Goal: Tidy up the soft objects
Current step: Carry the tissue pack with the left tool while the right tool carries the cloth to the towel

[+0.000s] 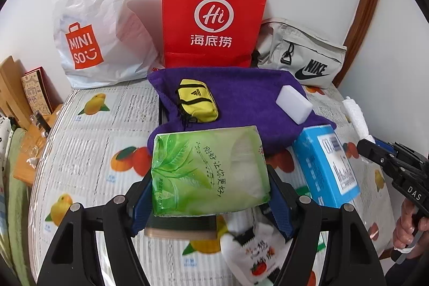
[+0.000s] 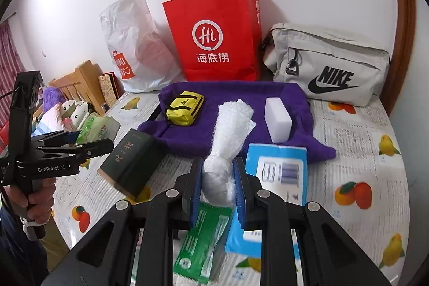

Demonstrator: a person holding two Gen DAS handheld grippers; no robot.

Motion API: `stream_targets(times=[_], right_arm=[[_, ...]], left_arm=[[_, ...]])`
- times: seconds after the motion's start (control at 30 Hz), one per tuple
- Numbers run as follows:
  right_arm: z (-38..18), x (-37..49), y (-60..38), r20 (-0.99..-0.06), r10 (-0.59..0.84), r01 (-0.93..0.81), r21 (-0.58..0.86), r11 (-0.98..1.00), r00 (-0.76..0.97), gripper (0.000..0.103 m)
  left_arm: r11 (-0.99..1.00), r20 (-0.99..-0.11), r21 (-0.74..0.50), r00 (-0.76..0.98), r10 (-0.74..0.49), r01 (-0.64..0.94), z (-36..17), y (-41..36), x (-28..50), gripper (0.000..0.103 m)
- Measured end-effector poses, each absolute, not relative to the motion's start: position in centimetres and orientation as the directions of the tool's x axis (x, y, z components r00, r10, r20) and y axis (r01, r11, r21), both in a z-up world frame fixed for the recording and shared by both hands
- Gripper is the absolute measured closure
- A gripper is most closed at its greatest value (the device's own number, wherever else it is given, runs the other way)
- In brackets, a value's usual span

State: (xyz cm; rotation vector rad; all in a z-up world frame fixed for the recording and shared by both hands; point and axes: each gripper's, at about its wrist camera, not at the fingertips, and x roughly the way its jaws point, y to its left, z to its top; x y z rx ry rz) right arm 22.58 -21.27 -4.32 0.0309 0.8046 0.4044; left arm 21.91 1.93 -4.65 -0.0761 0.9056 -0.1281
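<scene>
My left gripper (image 1: 211, 195) is shut on a green tissue pack (image 1: 209, 168), its blue pads pressing both sides, lifted above the table. My right gripper (image 2: 217, 178) is shut on a white bubble-wrap roll (image 2: 230, 130) that stands up between its pads. A purple towel (image 2: 236, 93) lies spread ahead, with a yellow pouch (image 2: 185, 109) on its left part and a white sponge block (image 2: 277, 119) on its right. In the right wrist view the left gripper (image 2: 88, 144) shows at the left with the tissue pack (image 2: 97, 129).
Against the wall stand a white MINISO bag (image 1: 91, 26), a red paper bag (image 1: 211, 18) and a grey Nike bag (image 1: 303, 55). A blue box (image 2: 278, 170), a dark green box (image 2: 131, 160), a green packet (image 2: 203, 240) and a snack pack (image 1: 254, 245) lie on the fruit-print tablecloth (image 1: 88, 146).
</scene>
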Motion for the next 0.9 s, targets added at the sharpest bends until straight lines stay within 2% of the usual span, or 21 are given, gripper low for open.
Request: stream_targets(times=[0.9], right_arm=[[-9.7,35.7,-19.4,-0.79,0.295,-0.338,0.119,0.934,0.537,0.08]], left_arm=[[0.987,-0.816,-0.162,0.56,-0.141,0.013,-9.0,2.5,34.7,0.03]])
